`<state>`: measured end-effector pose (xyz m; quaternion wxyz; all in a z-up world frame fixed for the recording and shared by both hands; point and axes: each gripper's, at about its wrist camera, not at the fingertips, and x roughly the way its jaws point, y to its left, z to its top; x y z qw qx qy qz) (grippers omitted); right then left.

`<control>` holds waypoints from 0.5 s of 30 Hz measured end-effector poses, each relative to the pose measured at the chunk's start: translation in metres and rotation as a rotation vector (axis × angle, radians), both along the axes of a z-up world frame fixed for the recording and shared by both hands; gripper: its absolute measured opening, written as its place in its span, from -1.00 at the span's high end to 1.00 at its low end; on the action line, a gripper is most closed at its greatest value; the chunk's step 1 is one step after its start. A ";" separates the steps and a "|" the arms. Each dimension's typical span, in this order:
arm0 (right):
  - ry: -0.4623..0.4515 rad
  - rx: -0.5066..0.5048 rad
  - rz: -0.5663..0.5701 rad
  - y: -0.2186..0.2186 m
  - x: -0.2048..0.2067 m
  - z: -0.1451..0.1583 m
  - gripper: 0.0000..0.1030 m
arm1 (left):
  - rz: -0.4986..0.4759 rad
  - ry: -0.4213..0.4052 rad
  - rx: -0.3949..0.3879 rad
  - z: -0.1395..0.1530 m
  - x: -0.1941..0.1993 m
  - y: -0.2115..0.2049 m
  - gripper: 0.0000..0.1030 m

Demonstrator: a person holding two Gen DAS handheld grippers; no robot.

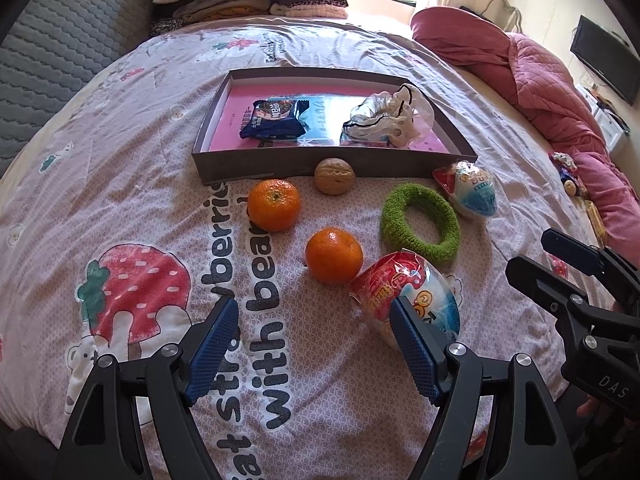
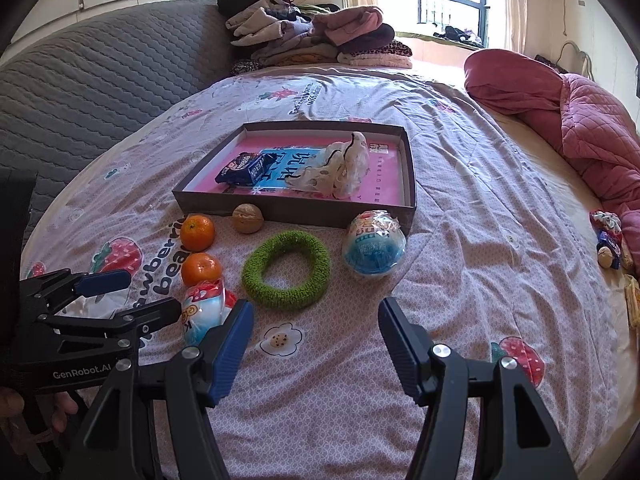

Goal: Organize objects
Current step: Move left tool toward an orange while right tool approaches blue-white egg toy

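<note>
A shallow brown box (image 1: 280, 164) (image 2: 256, 206) lies on the bed, holding a dark blue snack packet (image 1: 274, 118) (image 2: 246, 168) and a crumpled clear bag (image 1: 386, 118) (image 2: 340, 170). In front of it lie a walnut (image 1: 334, 176) (image 2: 247, 219), two tangerines (image 1: 273, 204) (image 1: 334, 255) (image 2: 197, 232) (image 2: 201, 269), a green ring (image 1: 420, 222) (image 2: 286, 268) and two wrapped eggs (image 1: 408, 300) (image 1: 468, 188) (image 2: 202, 312) (image 2: 374, 248). My left gripper (image 1: 314, 348) (image 2: 128, 294) is open and empty, by the near egg. My right gripper (image 2: 316, 348) (image 1: 532, 254) is open and empty, short of the ring.
Folded clothes (image 2: 312, 36) are piled at the bed's far end by a grey quilted headboard (image 2: 80, 80). A pink quilt (image 2: 580, 120) lies at the right, with small snacks (image 2: 608, 240) near the bed's right edge.
</note>
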<state>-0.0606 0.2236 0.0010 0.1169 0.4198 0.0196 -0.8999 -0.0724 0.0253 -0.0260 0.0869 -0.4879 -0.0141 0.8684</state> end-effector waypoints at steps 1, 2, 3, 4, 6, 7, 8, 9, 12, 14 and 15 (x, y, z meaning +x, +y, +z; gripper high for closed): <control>0.002 0.001 0.003 -0.001 0.001 0.000 -0.25 | 0.000 0.000 0.001 0.000 -0.001 0.000 -0.53; 0.002 0.000 0.007 -0.001 0.001 0.000 -0.25 | 0.001 -0.002 -0.001 -0.001 -0.002 0.000 -0.53; 0.002 0.000 0.011 -0.002 0.002 0.000 -0.25 | 0.001 -0.002 0.000 -0.001 -0.003 0.000 -0.53; 0.002 0.000 0.014 -0.003 0.002 0.000 -0.25 | 0.001 -0.001 0.000 -0.001 -0.004 0.000 -0.53; 0.000 0.001 0.019 -0.004 0.003 -0.001 -0.25 | 0.003 0.000 -0.005 -0.002 -0.006 0.001 -0.53; -0.001 0.002 0.022 -0.005 0.004 -0.001 -0.25 | 0.003 0.000 -0.009 -0.003 -0.008 0.001 -0.53; -0.001 0.003 0.026 -0.006 0.004 -0.001 -0.25 | 0.003 -0.001 -0.010 -0.004 -0.009 0.001 -0.53; -0.002 0.005 0.030 -0.006 0.005 -0.001 -0.25 | 0.003 0.000 -0.012 -0.004 -0.011 0.002 -0.53; -0.003 0.007 0.039 -0.009 0.006 -0.002 -0.25 | 0.007 0.008 -0.018 -0.005 -0.015 0.001 -0.53; -0.006 0.010 0.050 -0.011 0.007 -0.003 -0.25 | 0.012 0.006 -0.014 -0.005 -0.020 0.000 -0.53; -0.007 0.013 0.055 -0.013 0.008 -0.004 -0.25 | 0.015 0.008 -0.013 -0.005 -0.021 -0.001 -0.53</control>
